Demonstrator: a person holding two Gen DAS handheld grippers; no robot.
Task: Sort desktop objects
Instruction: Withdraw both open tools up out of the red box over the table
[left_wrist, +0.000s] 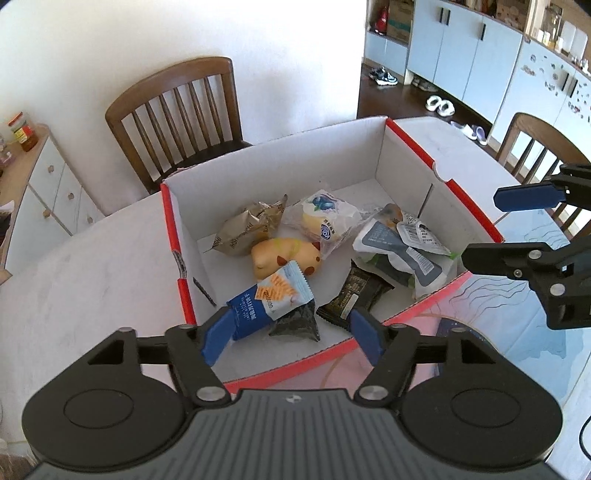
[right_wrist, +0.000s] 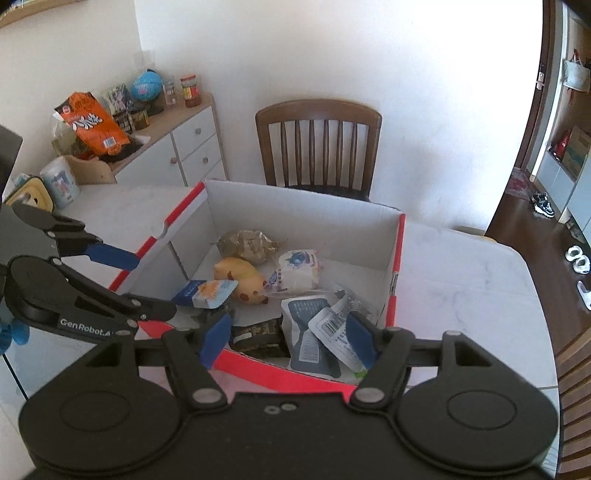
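L tool hangs over the near rim of the box, jaws apart, nothing btwn the blue pads. R tool sits likewise over the near edge on its side, jaws apart, empty; in the left wrist view it shows at far right, beside the box's right wall. Box is white inside w/ red trim, on the pale bench.

Inside, nearest the L tool: a blue-and-white snack packet lying over a dark triangular packet, and a black wrapper just right of it. Further in, a yellow plush toy touching the blue packet. Right side: a pile of grey-white pouches. Behind: a crumpled brown packet and a clear-wrapped bun w/ blue label, near the back wall.

Beyond the bench: a wooden chair against the white wall.
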